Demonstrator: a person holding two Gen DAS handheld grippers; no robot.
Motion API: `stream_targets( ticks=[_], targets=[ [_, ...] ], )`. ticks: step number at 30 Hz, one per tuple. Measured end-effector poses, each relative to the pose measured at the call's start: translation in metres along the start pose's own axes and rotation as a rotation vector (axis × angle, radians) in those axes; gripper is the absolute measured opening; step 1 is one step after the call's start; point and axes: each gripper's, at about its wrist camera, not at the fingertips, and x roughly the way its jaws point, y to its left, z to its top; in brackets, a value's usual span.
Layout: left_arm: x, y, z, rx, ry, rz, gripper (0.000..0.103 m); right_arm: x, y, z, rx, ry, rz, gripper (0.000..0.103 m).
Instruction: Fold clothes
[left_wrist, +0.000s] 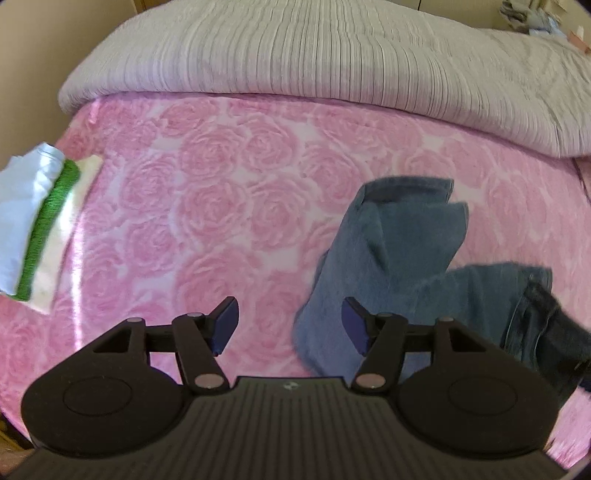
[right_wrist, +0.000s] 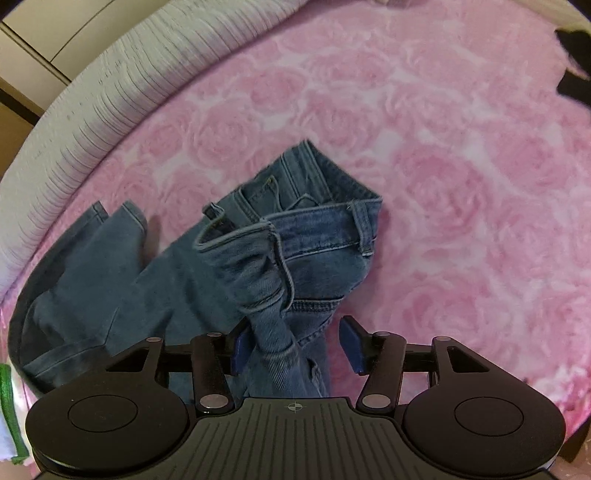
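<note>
A pair of blue jeans (right_wrist: 314, 240) lies crumpled on the pink rose-patterned bedspread (right_wrist: 461, 184), waistband and belt loops on top and the legs trailing left. My right gripper (right_wrist: 293, 339) hangs just over it with the jaws apart. A bunched ridge of denim stands between them, lying against the left pad (right_wrist: 238, 349) and clear of the right one. In the left wrist view the jeans (left_wrist: 399, 251) are at the right. My left gripper (left_wrist: 290, 321) is open over bare bedspread (left_wrist: 203, 203) beside a leg edge, with nothing between its fingers.
A folded stack of white, green and cream cloth (left_wrist: 37, 221) sits at the bed's left edge. A grey striped blanket (left_wrist: 295, 55) is heaped along the far side. A dark blurred shape (left_wrist: 554, 332) overlaps the jeans at the right.
</note>
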Motion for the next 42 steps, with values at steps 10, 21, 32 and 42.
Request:
stream_targets(
  ticks=[10, 21, 32, 42],
  targets=[
    [0.084, -0.05, 0.09, 0.159, 0.064, -0.123, 0.058, 0.005, -0.026, 0.02, 0.098, 0.041, 0.012, 0.008],
    [0.168, -0.047, 0.127, 0.052, 0.185, -0.25, 0.001, 0.001, -0.015, 0.024, 0.12, -0.015, 0.022, 0.007],
    [0.035, 0.047, 0.212, -0.161, -0.269, -0.16, 0.001, -0.128, -0.002, 0.121, 0.332, -0.486, 0.286, 0.006],
    [-0.158, 0.149, 0.137, -0.366, -0.683, -0.266, 0.002, -0.273, -0.014, 0.124, 0.304, -0.865, 0.51, 0.006]
  ],
)
